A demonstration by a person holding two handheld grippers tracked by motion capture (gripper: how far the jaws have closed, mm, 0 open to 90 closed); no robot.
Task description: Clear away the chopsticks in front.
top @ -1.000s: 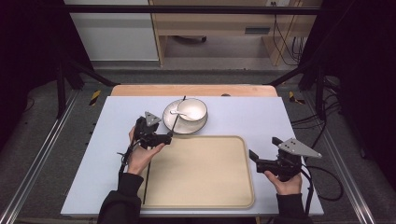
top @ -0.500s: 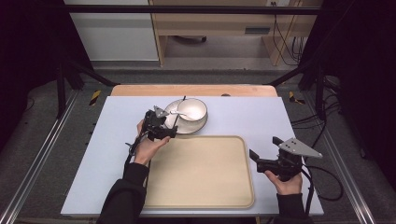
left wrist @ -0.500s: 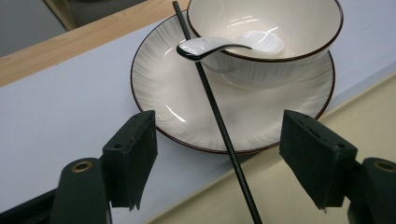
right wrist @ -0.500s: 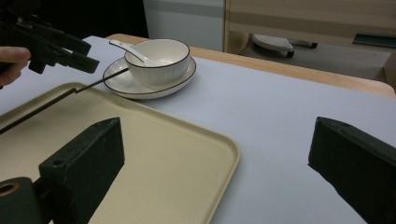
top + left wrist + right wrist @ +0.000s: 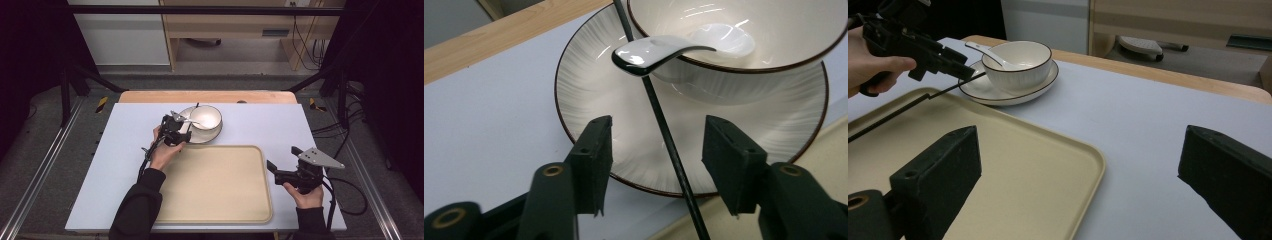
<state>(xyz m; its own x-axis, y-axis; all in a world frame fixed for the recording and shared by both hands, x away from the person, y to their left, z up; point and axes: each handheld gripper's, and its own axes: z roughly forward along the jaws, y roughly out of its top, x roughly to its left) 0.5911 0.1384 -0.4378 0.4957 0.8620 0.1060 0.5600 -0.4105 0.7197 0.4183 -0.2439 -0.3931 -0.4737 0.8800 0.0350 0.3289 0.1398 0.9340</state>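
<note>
Reaching up from the tray (image 5: 215,185), the left gripper (image 5: 176,131) now hovers at the plate (image 5: 589,90) under the bowl (image 5: 205,118) at upper centre, fingers (image 5: 591,160) spread to grasp, while the right gripper (image 5: 290,175) waits released at lower right.

Both tongs, left (image 5: 181,126) and right (image 5: 274,167), gape apart.

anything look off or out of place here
One oddity: a thin black rod lies slanted across the plate, passing under the spoon that overhangs the bowl. Nothing looks spilled or broken.
</note>
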